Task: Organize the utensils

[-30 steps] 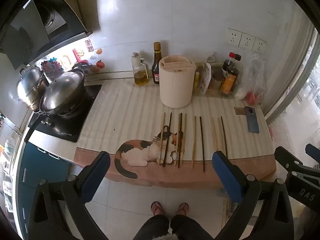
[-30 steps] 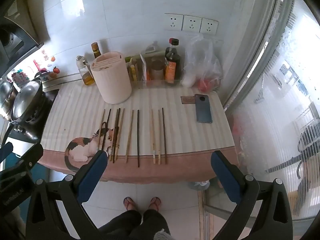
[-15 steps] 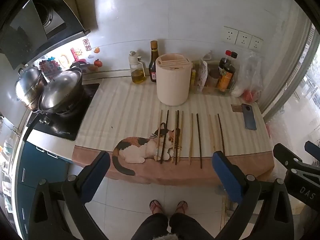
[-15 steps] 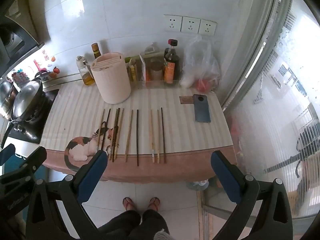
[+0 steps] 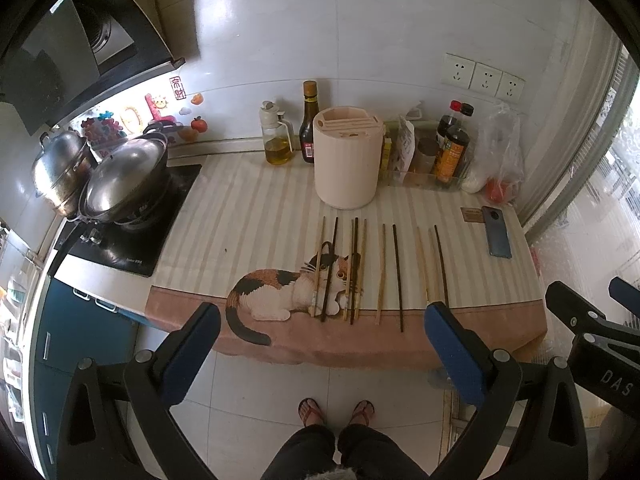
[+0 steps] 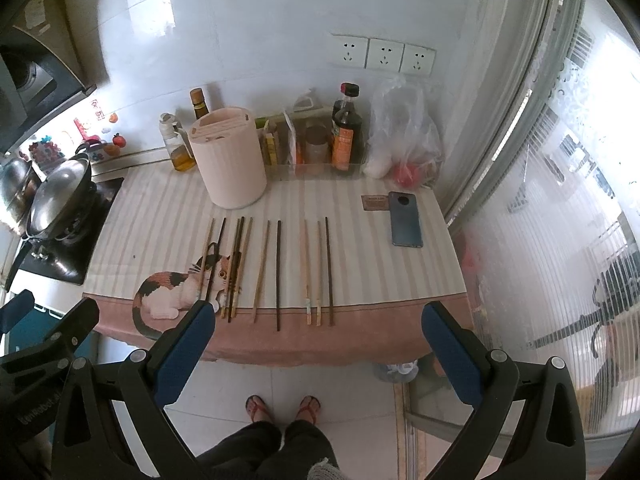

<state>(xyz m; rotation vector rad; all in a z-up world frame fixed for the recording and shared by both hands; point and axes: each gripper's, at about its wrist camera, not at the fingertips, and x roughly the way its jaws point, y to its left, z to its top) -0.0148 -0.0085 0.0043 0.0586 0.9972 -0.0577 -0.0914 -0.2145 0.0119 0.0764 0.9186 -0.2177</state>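
Note:
Several chopsticks (image 5: 382,270) (image 6: 279,272), some dark and some pale wood, lie side by side on a striped cat-print cloth (image 5: 248,232) (image 6: 160,220) on the counter. A pink round slotted utensil holder (image 5: 347,162) (image 6: 228,162) stands upright behind them. My left gripper (image 5: 320,344) is open and empty, held high above the floor in front of the counter edge. My right gripper (image 6: 314,344) is also open and empty, at the same height. Each gripper's side shows in the other's view.
A wok with lid (image 5: 124,184) and a steel pot (image 5: 60,168) sit on the stove at left. Oil and sauce bottles (image 5: 276,136) (image 6: 346,136), a plastic bag (image 6: 404,132) and a phone (image 5: 496,236) (image 6: 406,224) stand along the back and right. A window is at right.
Both grippers have drifted slightly back and up, so the counter looks a little smaller and shifted left. Nothing on the counter has moved.

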